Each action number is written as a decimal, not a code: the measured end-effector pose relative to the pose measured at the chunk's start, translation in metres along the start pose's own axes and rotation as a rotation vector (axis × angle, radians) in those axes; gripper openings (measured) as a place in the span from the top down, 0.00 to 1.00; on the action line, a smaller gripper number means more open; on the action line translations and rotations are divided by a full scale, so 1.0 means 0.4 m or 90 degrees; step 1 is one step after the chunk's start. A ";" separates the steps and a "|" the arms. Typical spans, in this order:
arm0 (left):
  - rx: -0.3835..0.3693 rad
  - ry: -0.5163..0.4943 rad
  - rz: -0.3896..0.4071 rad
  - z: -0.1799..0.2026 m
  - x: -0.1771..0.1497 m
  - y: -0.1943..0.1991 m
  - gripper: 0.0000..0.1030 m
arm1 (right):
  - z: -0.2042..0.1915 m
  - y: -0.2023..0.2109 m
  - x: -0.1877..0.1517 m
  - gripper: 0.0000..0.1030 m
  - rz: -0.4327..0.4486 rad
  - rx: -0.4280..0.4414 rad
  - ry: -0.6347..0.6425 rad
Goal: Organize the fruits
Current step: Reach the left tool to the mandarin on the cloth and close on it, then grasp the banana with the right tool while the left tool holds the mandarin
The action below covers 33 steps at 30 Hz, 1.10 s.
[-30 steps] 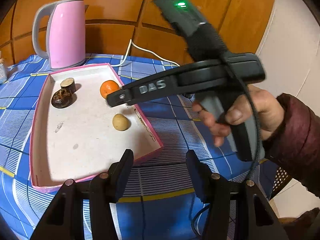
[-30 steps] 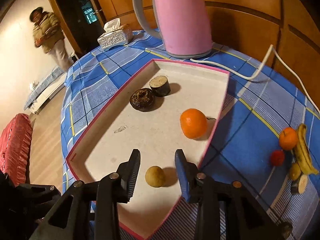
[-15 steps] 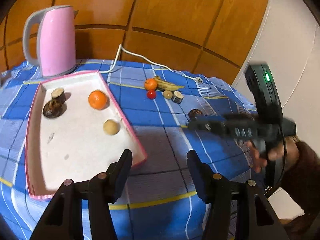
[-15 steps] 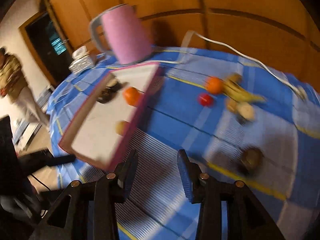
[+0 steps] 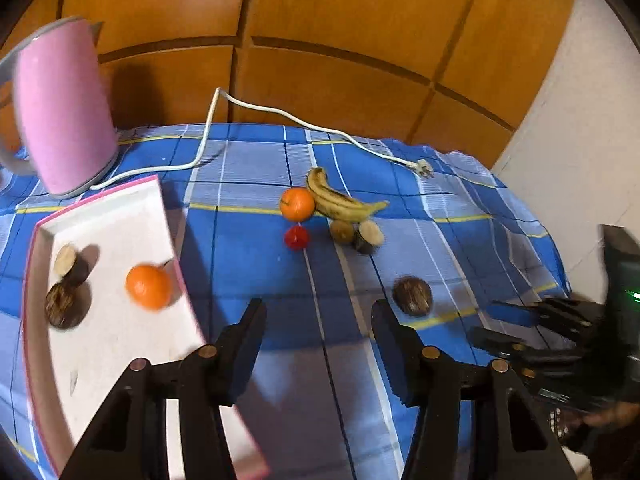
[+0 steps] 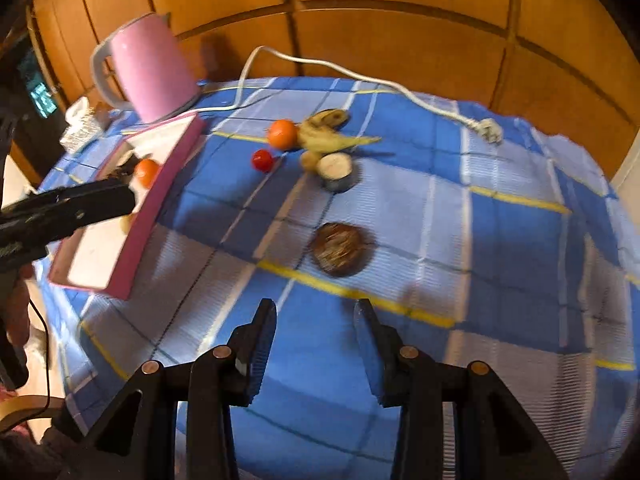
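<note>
1. Sitting at the table's left, the pink-rimmed tray (image 5: 104, 344) already holds an orange (image 5: 149, 286) plus two brown pieces.
2. Both claws hang apart and empty: left gripper (image 5: 318, 344), right gripper (image 6: 315, 340).
3. Straight ahead of the right one lies a dark brown fruit (image 6: 337, 245), not touching it.
4. Banana (image 6: 325, 136), second orange (image 6: 282, 133) and small red fruit (image 6: 262, 160) cluster farther back.

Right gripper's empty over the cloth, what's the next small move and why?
Probably ease the right gripper forward and down onto the dark brown fruit. It lies alone on the cloth straight ahead of the open, empty fingers, nearer than the banana cluster, and outside the tray. The left gripper is open and empty too, but sits nearer the tray.
</note>
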State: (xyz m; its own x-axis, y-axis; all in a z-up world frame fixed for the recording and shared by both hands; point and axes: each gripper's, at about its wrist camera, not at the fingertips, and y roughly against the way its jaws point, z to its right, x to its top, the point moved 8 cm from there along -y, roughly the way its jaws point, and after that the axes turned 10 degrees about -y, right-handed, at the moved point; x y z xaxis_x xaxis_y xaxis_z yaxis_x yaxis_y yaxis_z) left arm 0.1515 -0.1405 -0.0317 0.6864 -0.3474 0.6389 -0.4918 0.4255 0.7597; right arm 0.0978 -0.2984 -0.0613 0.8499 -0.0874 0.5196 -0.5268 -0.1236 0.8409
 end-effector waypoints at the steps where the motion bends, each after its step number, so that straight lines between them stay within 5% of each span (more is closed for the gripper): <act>1: 0.002 0.004 -0.004 -0.006 0.010 -0.017 0.50 | 0.011 0.012 0.009 0.60 0.003 -0.010 0.006; 7: 0.002 0.050 -0.026 -0.063 0.065 -0.127 0.56 | 0.064 0.038 0.063 0.60 0.019 -0.049 0.039; 12: 0.014 0.022 -0.037 -0.076 0.126 -0.199 0.59 | 0.110 -0.019 0.047 0.60 -0.016 -0.070 0.033; 17: 0.024 0.027 -0.047 -0.108 0.182 -0.272 0.47 | 0.108 -0.052 0.024 0.60 -0.052 -0.064 0.047; 23: -0.018 0.069 -0.070 -0.133 0.207 -0.354 0.45 | 0.116 -0.078 0.005 0.60 -0.086 -0.061 0.042; 27: -0.042 0.078 -0.077 -0.128 0.205 -0.383 0.49 | 0.118 -0.076 0.007 0.60 -0.084 -0.049 0.031; 29: -0.061 0.090 -0.079 -0.127 0.201 -0.390 0.61 | 0.116 -0.075 0.009 0.60 -0.081 -0.041 0.026; 33: -0.064 0.084 -0.071 -0.118 0.195 -0.387 0.62 | 0.116 -0.076 0.013 0.60 -0.081 -0.033 0.018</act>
State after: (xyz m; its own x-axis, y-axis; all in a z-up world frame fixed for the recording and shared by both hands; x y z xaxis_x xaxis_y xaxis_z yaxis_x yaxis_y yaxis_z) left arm 0.3065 -0.1940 -0.1050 0.8014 -0.2867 0.5250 -0.3573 0.4745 0.8045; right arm 0.1181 -0.3410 -0.0913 0.9099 -0.0468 0.4121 -0.4147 -0.0799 0.9065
